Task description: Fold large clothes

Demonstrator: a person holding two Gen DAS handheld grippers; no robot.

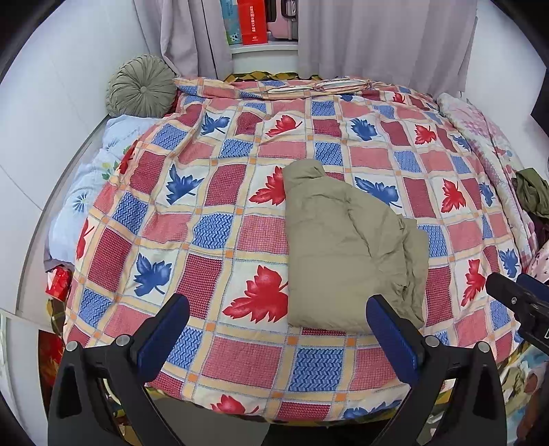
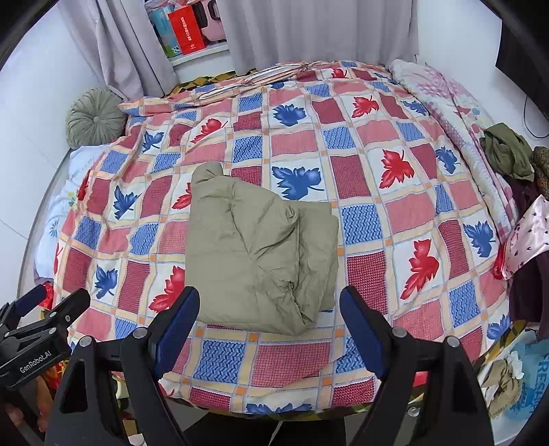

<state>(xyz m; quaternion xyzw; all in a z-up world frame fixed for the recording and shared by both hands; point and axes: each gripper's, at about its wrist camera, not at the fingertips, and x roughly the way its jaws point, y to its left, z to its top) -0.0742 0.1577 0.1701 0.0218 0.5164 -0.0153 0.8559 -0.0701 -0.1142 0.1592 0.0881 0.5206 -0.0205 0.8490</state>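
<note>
Folded khaki garment (image 1: 346,247), long axis running away, seemingly sleeve-end farthest

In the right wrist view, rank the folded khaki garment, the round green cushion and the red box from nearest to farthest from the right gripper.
1. Khaki garment, just ahead of the right gripper.
2. Green cushion, far left, by the wall.
3. Red box, on the shelf behind the bed.

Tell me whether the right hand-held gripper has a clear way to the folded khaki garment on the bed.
Probably yes. The right hand-held gripper is open and empty, pointing down at the folded khaki garment, which lies alone on the leaf-patterned quilt just ahead. Nothing lies between them.
</note>
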